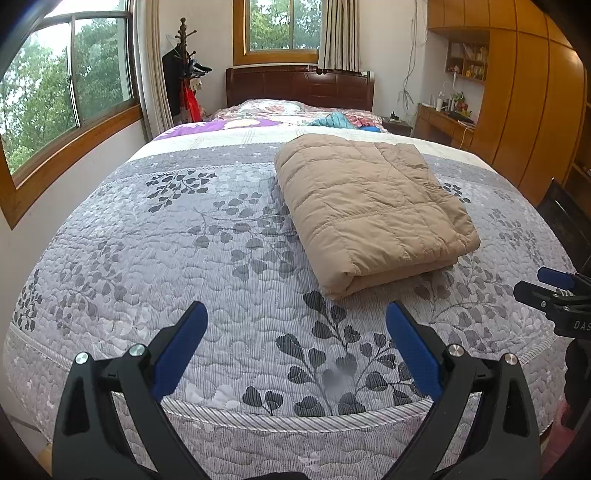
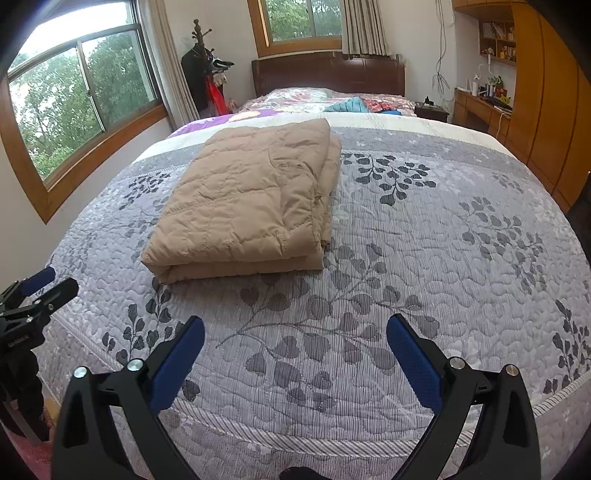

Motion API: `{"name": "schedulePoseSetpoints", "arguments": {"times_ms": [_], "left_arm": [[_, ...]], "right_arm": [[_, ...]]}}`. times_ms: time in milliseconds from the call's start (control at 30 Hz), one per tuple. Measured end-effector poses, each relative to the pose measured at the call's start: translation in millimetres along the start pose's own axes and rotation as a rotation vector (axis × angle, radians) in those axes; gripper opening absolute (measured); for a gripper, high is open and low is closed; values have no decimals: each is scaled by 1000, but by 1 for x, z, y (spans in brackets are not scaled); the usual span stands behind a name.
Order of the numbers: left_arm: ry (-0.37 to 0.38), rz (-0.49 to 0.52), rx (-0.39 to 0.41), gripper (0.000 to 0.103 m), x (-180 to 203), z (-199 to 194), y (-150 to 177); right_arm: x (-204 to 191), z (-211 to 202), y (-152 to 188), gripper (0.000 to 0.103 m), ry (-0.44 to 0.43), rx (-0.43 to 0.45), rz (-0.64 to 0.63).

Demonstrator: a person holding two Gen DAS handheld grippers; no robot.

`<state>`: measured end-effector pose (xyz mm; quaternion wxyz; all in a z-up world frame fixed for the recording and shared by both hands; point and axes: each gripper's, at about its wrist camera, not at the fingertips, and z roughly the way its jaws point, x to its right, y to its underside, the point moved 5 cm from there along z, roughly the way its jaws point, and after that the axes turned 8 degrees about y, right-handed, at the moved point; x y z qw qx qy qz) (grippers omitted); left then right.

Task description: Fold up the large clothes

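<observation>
Jacket (image 1: 373,210) lies folded into a neat block on the bed (image 1: 184,258), apparently done; left gripper (image 1: 295,332) and right gripper (image 2: 295,343) both gape empty

Soft, even daylight fills both views, coming from the wide wood-framed side window (image 1: 70,92) and the smaller wood-framed window above the headboard (image 1: 280,26); the sky in the side window is blown out to white at its top corner. The folded tan quilted garment (image 1: 369,206) throws only a faint, narrow shadow on the grey leaf-patterned bedspread (image 1: 184,258). Strong fisheye distortion bows the window frames and the orange wooden wardrobe (image 1: 532,92), and dark vignetting rounds the corners. Focus is sharp centrally, softer toward the edges.
</observation>
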<state>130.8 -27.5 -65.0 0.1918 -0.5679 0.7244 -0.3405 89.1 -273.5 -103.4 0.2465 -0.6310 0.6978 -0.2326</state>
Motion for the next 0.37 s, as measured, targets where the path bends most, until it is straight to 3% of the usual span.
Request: {"name": "schedulePoseSetpoints", "arguments": {"times_ms": [367], "left_arm": [[-8, -1, -5, 97, -2, 2, 1]], "right_arm": [[0, 1, 0, 99, 0, -3, -2]]}}
